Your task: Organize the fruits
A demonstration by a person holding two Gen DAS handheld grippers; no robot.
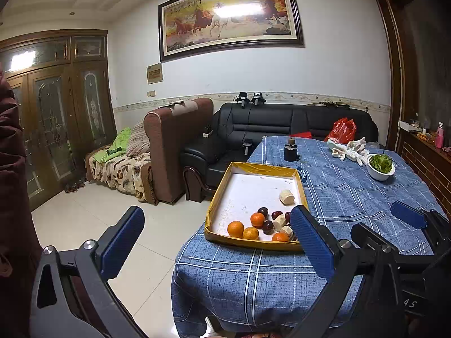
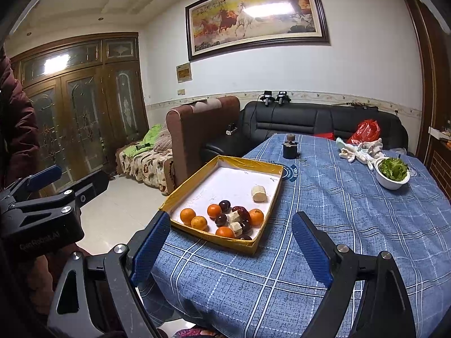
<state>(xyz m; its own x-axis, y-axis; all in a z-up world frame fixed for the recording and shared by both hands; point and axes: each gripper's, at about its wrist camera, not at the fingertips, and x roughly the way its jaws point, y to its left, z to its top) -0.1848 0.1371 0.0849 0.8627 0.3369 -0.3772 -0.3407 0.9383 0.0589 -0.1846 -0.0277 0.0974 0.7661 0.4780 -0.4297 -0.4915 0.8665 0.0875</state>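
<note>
Fruit pile point(image 2: 222, 219) in tray point(image 2: 225, 246) sits ahead, btwn both wide-open empty grippers — right gripper point(image 2: 228, 242) prob nearer than left gripper point(image 1: 217, 242).

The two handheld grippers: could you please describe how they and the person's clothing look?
Each gripper, the left gripper and the right gripper, has a black angular frame with silver round bolts and two flat blue ribbed fingers. The left one's body bears faint grey lettering. The person wears a dark maroon padded sleeve. No cables show.
</note>
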